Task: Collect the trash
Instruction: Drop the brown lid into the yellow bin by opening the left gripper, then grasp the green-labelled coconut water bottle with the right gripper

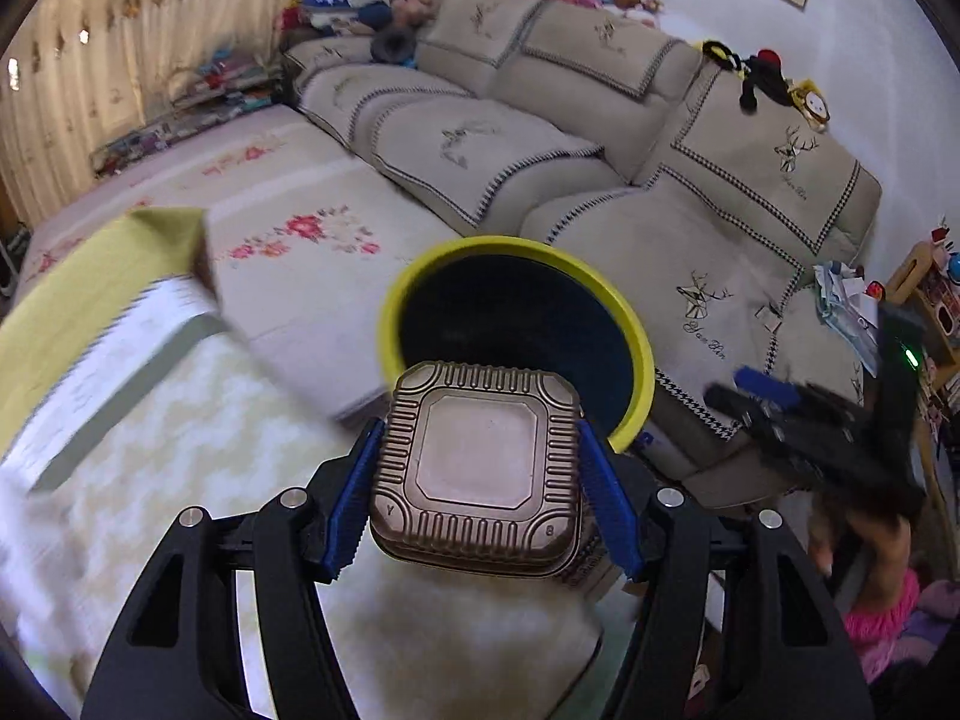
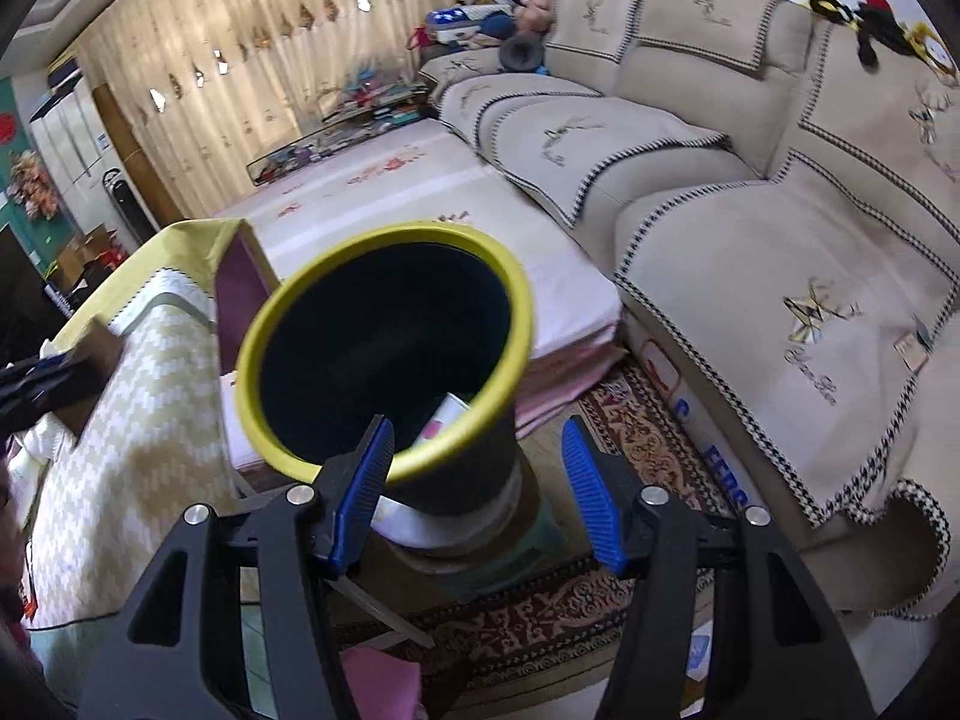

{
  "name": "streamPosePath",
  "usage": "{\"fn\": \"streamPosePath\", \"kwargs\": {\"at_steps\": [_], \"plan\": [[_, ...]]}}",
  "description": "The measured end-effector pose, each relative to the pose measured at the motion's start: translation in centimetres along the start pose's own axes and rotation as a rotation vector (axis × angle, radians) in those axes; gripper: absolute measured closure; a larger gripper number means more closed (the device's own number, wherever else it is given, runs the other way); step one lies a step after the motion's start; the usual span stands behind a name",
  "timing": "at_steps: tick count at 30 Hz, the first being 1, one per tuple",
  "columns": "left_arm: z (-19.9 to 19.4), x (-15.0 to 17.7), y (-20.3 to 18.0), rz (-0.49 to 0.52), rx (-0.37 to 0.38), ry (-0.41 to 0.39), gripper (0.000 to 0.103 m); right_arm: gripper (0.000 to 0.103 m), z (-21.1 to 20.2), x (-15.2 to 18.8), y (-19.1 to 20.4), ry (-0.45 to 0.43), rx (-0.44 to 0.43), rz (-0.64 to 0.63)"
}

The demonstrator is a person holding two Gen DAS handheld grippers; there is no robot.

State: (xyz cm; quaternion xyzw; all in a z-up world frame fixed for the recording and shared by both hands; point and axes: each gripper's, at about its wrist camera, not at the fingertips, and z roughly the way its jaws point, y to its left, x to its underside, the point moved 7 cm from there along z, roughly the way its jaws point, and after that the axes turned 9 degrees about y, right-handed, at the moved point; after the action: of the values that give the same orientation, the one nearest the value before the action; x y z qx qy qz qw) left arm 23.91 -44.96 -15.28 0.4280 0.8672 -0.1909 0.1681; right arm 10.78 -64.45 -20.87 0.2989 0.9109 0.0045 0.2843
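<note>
L gripper [image 1: 480, 468] is clamping a bronze ribbed tin [image 1: 480, 462] btwn its blue pads, jaws about half open around it, tin sitting just in front of the yellow-rimmed bin [image 1: 624, 312]. In the right wrist view the same bin [image 2: 288, 312] is standing on a patterned rug [image 2: 540, 624] btwn a cloth-covered table [image 2: 120, 408] and the beige sofa [image 2: 780, 240]. R gripper [image 2: 477, 480] is hanging w/ jaws about half apart, nothing btwn the pads, bin's rim just ahead of its left finger.

A patterned cloth [image 1: 180, 450] covers the table [image 2: 237, 276]; a rug [image 2: 630, 420] covers the floor.
</note>
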Motion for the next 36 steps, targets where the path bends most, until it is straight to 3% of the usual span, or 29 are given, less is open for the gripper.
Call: {"fn": "streamPosePath", "kwargs": {"at_steps": [6, 9, 11, 14, 18, 23, 28, 36], "plan": [[5.5, -4.6, -1.7, 0.013, -0.019, 0.028, 0.039, 0.047, 0.3, 0.5, -2.0, 0.012, -0.001, 0.034], [7.1, -6.5, -1.5, -0.01, -0.023, 0.017, 0.021, 0.043, 0.4, 0.5, -1.8, 0.013, -0.002, 0.038], [7.4, -7.4, -1.2, -0.028, -0.031, -0.007, 0.018, 0.042, 0.3, 0.5, -1.6, 0.008, 0.001, 0.038], [5.8, -7.4, -0.9, -0.064, -0.02, -0.036, 0.018, 0.042, 0.0, 0.5, -1.0, 0.002, 0.011, 0.027], [-0.7, -5.1, 0.1, -0.095, -0.048, -0.135, 0.014, 0.042, -0.4, 0.9, 0.7, -0.003, 0.003, -0.009], [-11.1, 0.3, 2.4, -0.176, -0.119, -0.285, 0.006, 0.042, 0.0, 2.1, 5.7, 0.013, -0.061, -0.086], [-19.1, 8.8, 6.7, -0.297, -0.25, -0.377, 0.005, 0.041, -0.1, 4.0, 13.3, 0.038, -0.172, -0.205], [-30.0, 25.5, 15.4, -0.549, -0.599, -0.429, 0.005, 0.036, -2.9, 8.2, 28.1, 0.034, -0.354, -0.481]]}}
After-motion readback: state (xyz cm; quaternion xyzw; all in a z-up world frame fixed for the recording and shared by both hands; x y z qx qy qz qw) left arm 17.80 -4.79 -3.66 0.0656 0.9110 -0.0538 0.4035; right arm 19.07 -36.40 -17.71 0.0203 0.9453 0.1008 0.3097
